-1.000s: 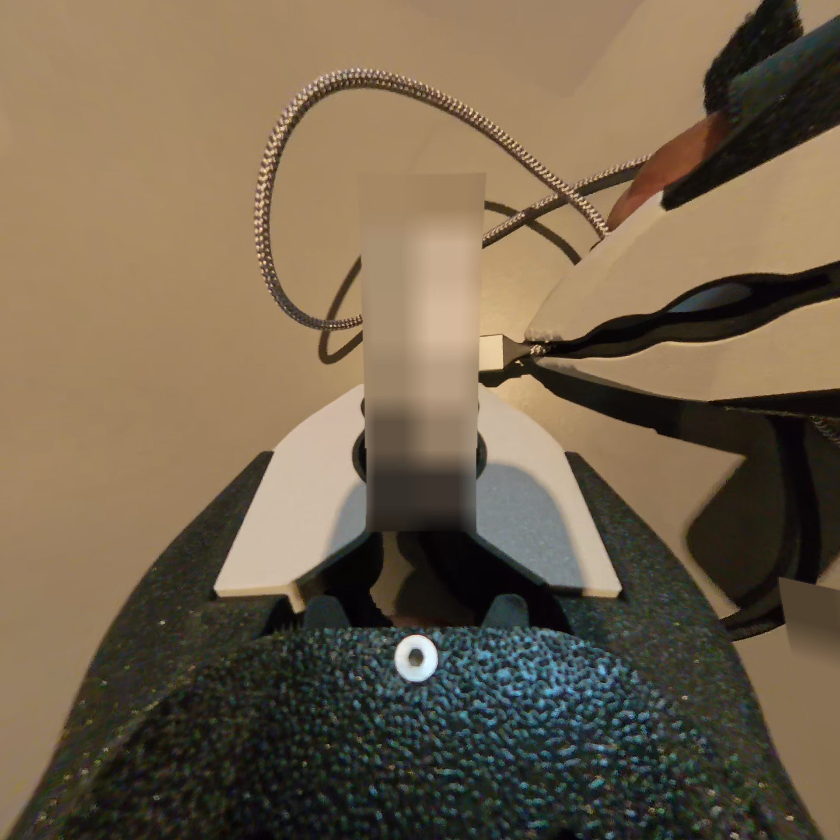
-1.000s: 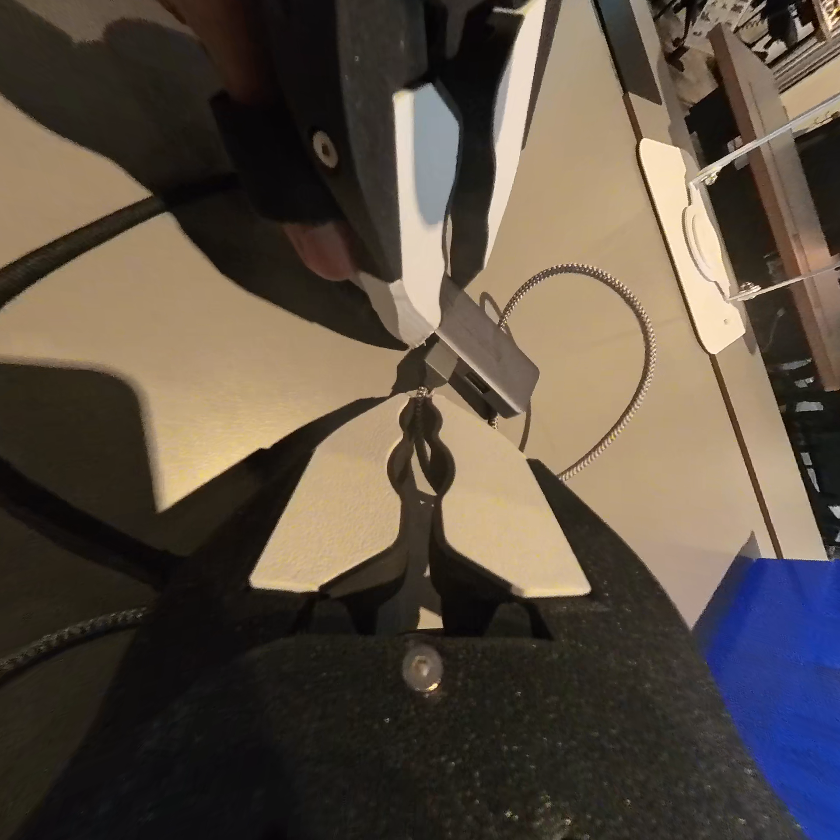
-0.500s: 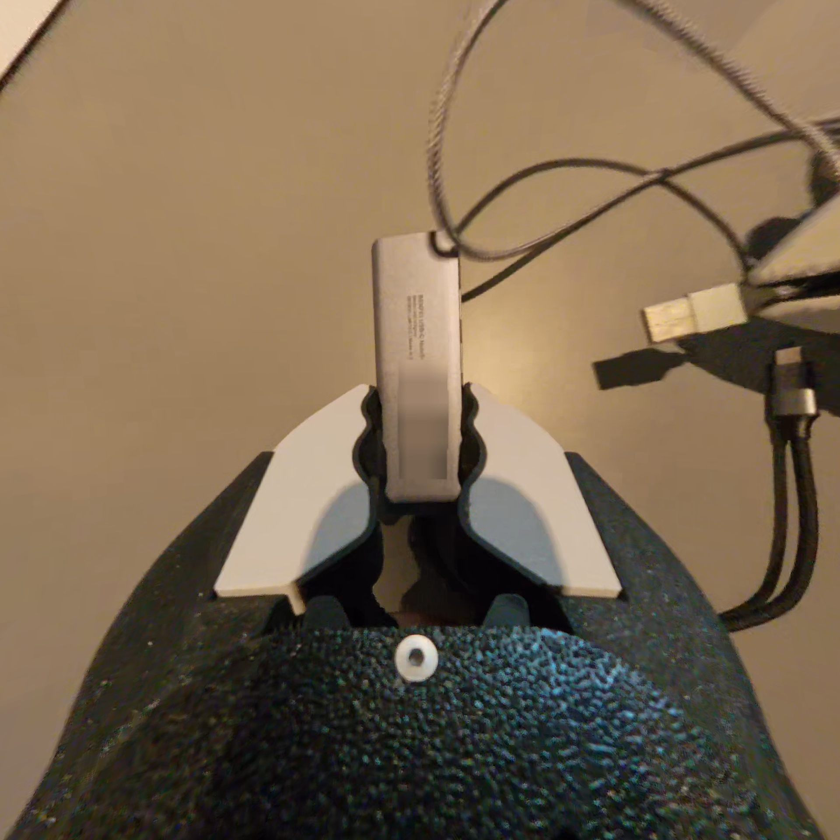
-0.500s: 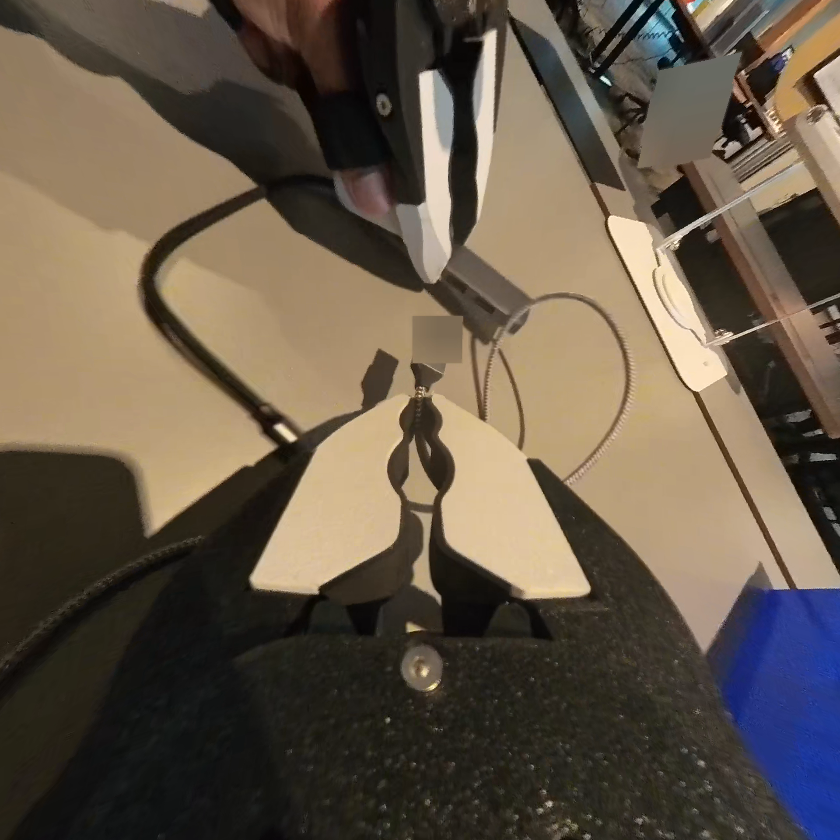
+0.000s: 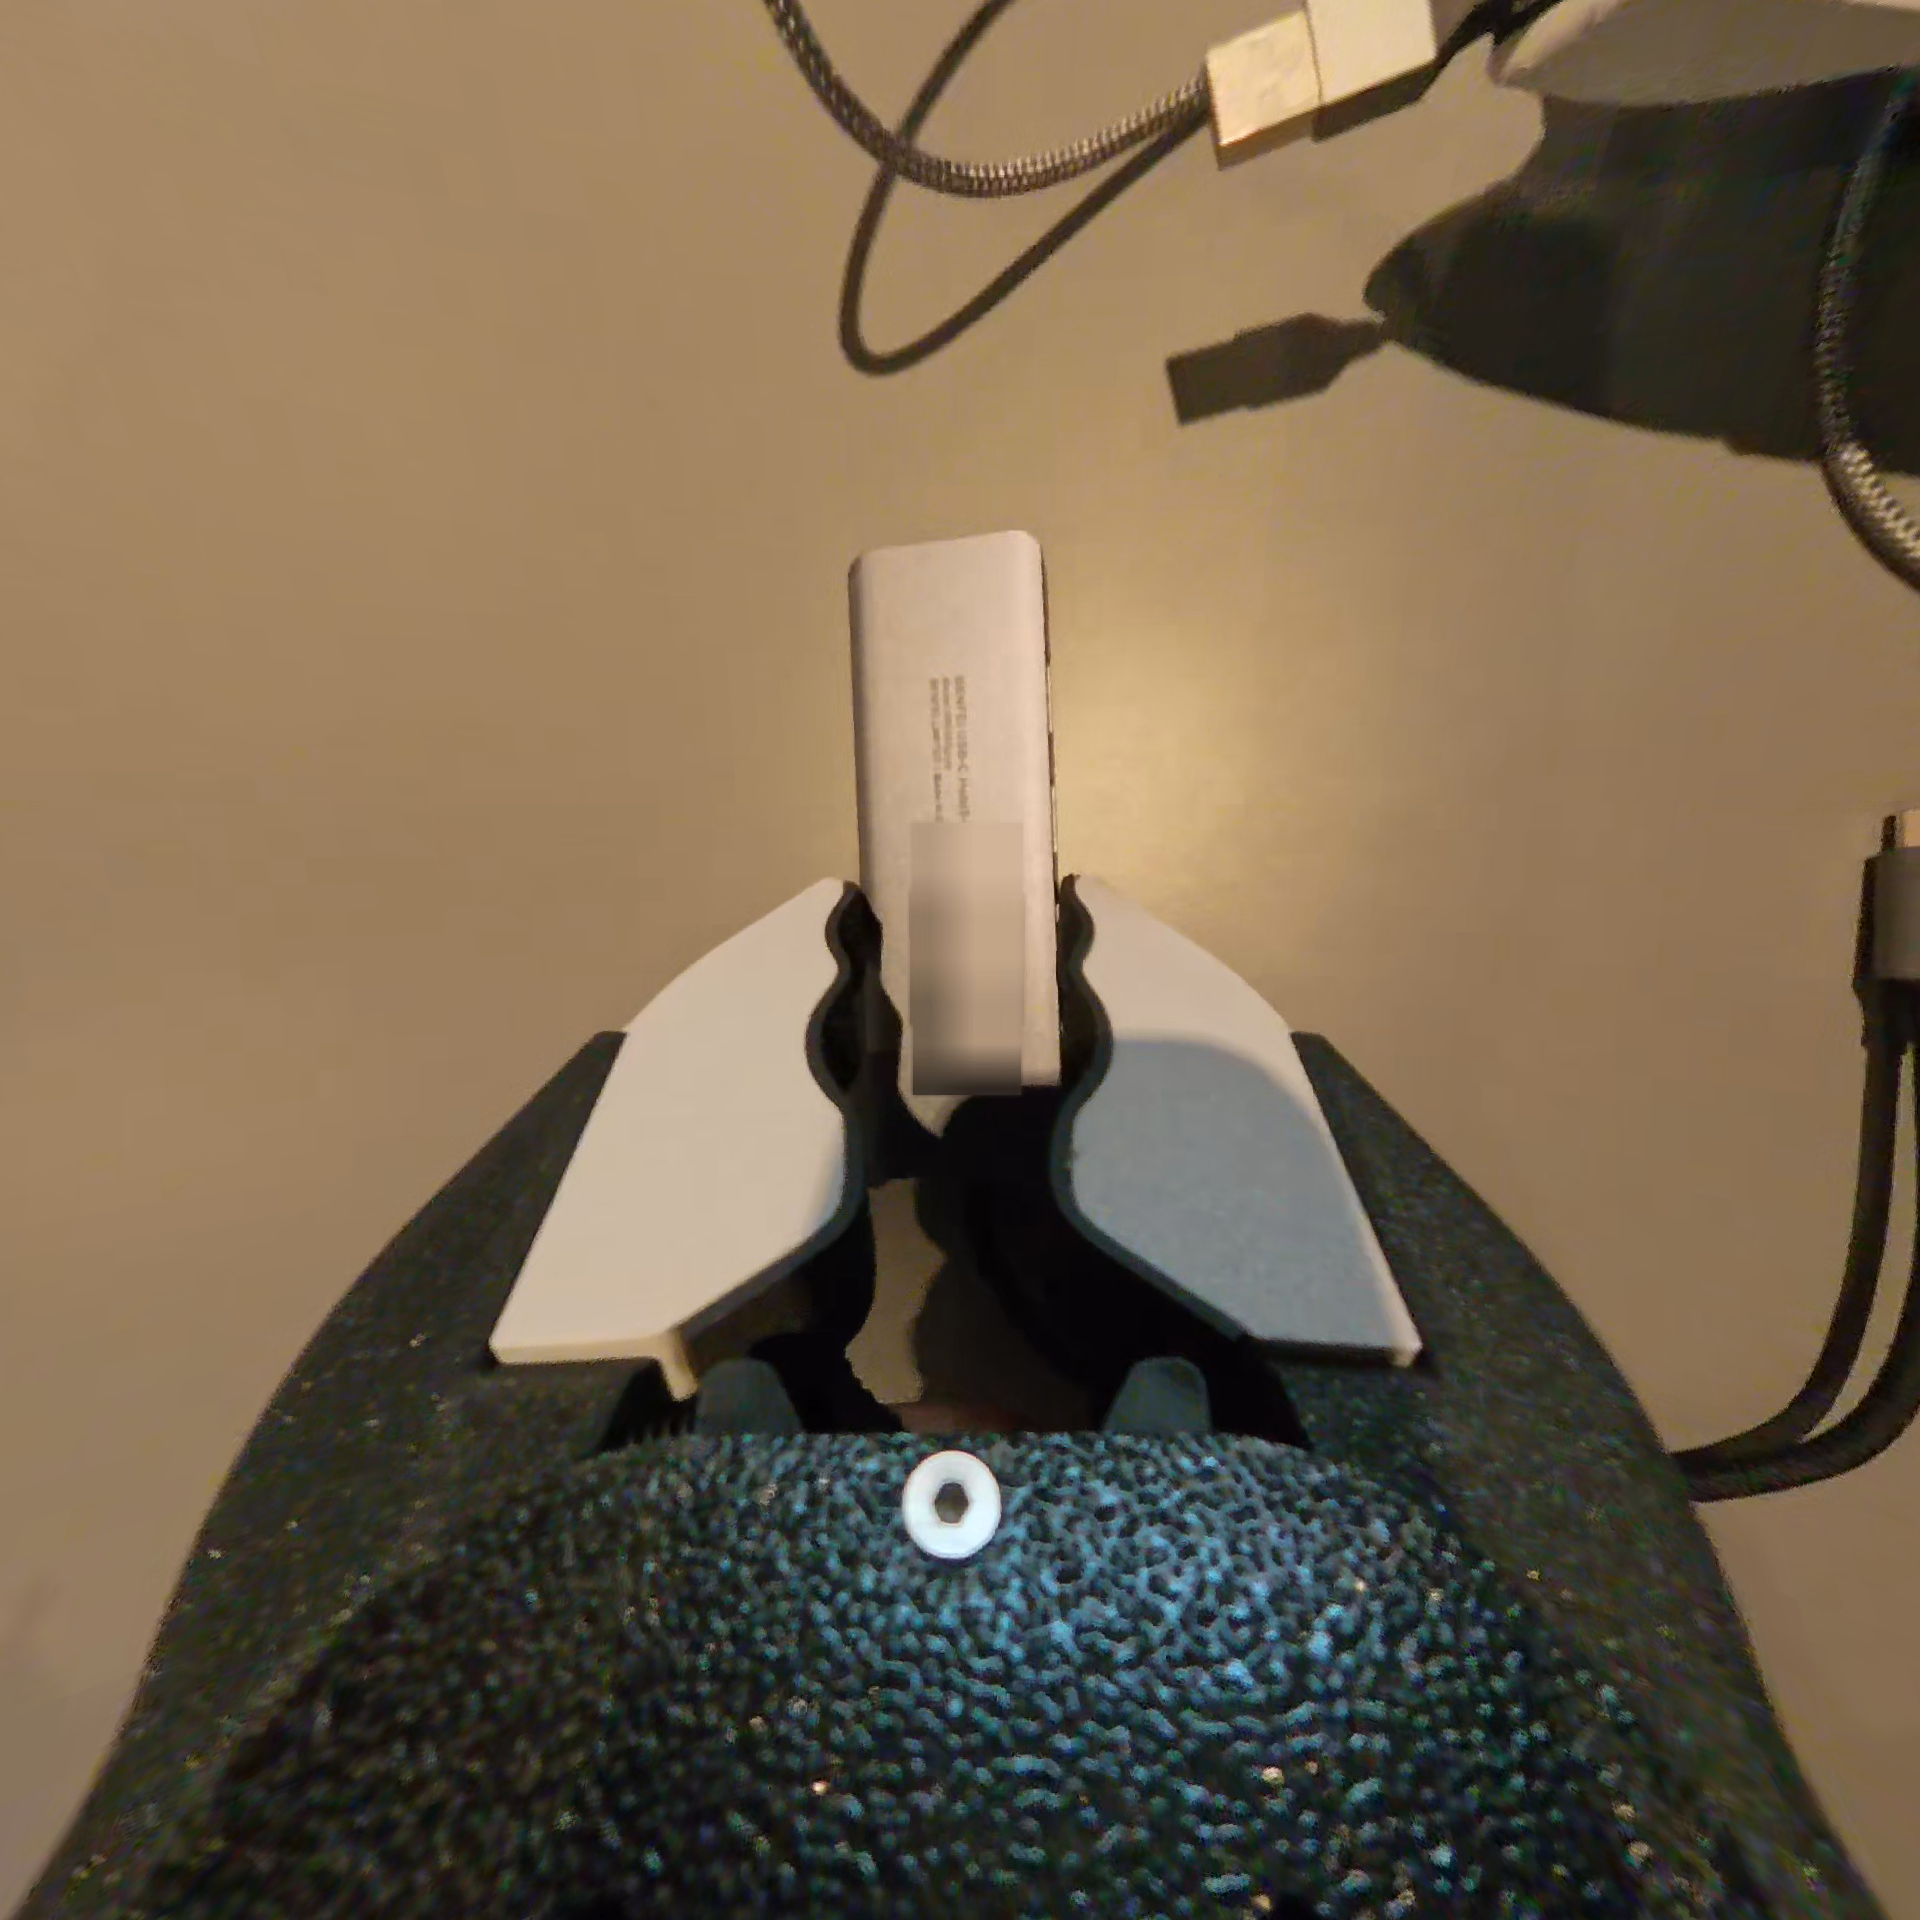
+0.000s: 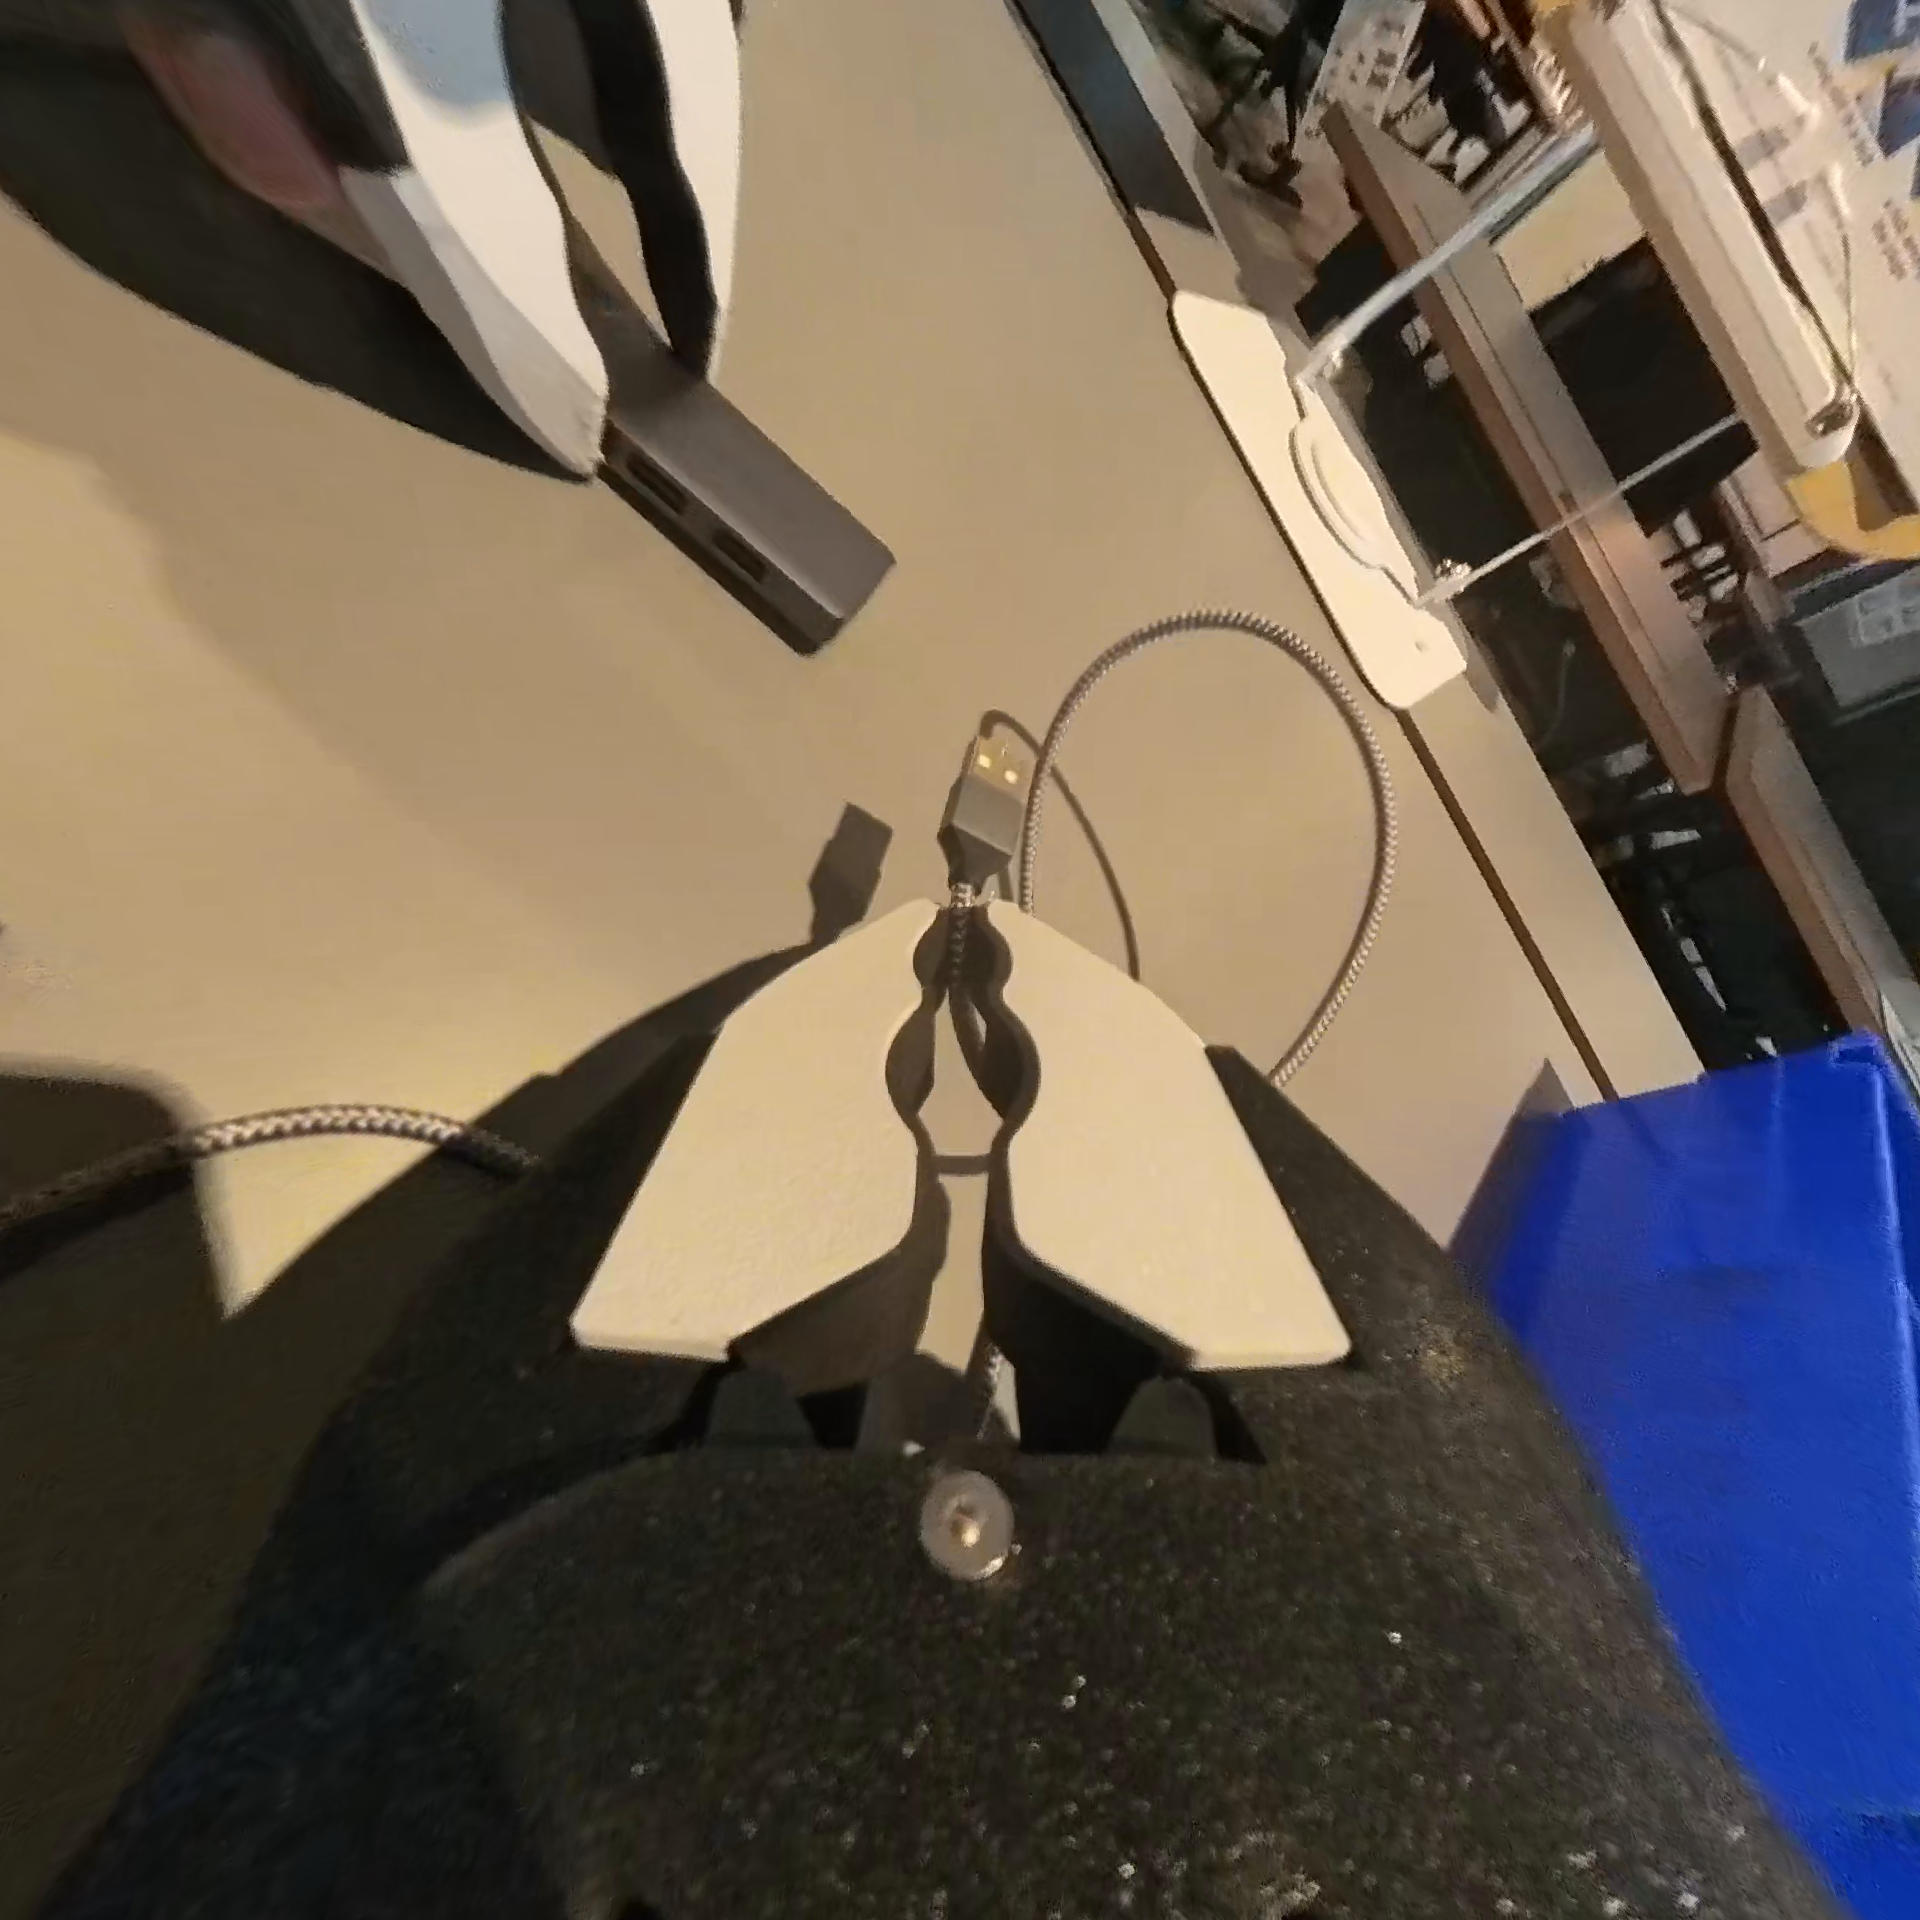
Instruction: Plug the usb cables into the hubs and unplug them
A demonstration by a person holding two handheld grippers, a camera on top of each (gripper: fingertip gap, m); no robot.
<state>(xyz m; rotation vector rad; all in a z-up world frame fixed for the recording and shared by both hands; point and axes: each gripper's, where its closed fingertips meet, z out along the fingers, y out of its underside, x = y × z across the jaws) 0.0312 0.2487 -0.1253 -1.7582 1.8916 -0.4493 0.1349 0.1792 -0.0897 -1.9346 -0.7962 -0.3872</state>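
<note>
The slim grey hub [image 5: 951,717] is clamped in the left gripper [image 5: 961,914] jaws. The braided USB cable [image 6: 982,805], unplugged, is pinched by the right gripper [image 6: 961,914] jaws.

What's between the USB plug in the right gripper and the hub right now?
Nothing: in the right wrist view, only bare table shows between the USB plug and the hub.

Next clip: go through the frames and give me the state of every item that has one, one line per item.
Left claw: shut on the hub.
Right claw: shut on the braided cable, just behind its plug.
Hub: held off the table, both visible ports empty.
Plug: unplugged, apart from the hub.
Braided cable: slack, looped on the table.
Dark cable pair: loose on the table, ends unplugged.
</note>
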